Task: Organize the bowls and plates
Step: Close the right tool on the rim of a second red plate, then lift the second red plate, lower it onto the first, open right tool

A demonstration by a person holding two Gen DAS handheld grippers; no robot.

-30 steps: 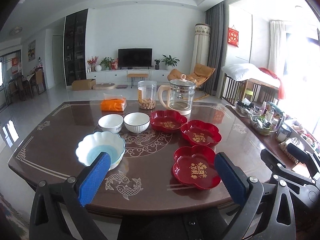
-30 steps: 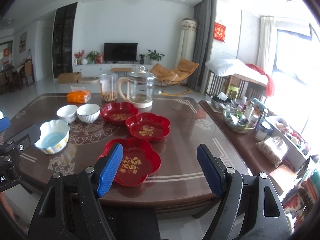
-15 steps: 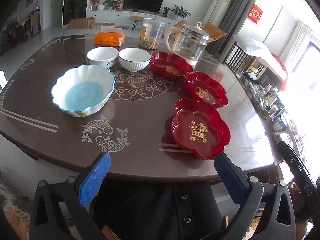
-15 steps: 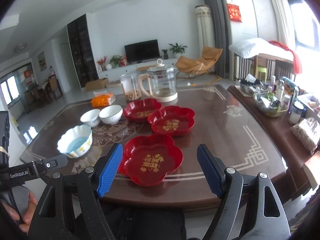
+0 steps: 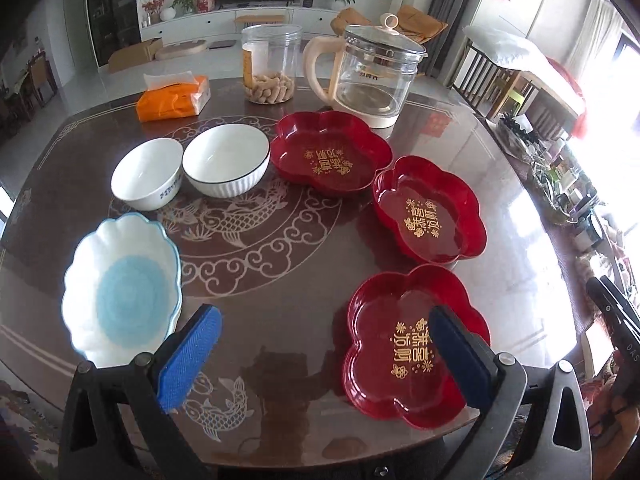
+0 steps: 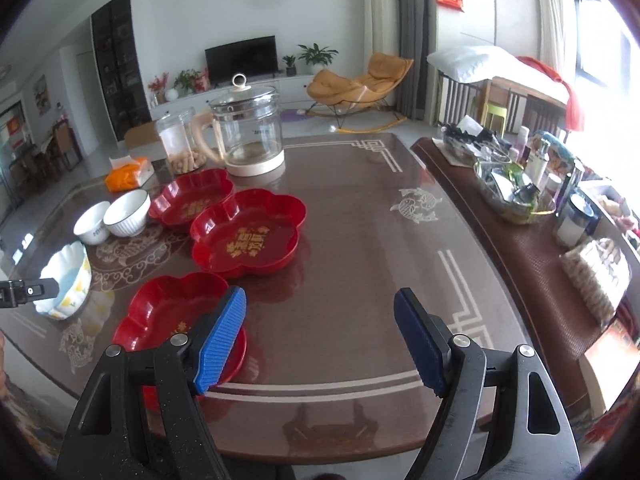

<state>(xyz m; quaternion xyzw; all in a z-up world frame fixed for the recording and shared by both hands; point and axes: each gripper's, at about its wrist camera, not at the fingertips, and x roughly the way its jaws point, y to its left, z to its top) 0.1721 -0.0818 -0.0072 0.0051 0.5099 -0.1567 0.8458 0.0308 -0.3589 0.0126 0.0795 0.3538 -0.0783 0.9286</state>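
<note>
Gaping empty, both tongs (image 5: 324,354) (image 6: 320,340) hover over glossy flower-shaped red plates (image 5: 416,344)

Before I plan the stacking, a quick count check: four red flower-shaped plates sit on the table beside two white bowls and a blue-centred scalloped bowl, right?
Not quite. The left wrist view shows three red flower-shaped plates, not four. The two white bowls and scalloped bowl are right.

Three red flower-shaped plastic plates (image 5: 331,155) (image 5: 428,208) (image 5: 412,344). Two round white ceramic bowls (image 5: 146,173) (image 5: 226,159). One scalloped white-and-blue bowl (image 5: 120,290). One glass kettle (image 5: 374,74), one clear jar (image 5: 272,64), one orange tissue pack (image 5: 174,98).
</note>
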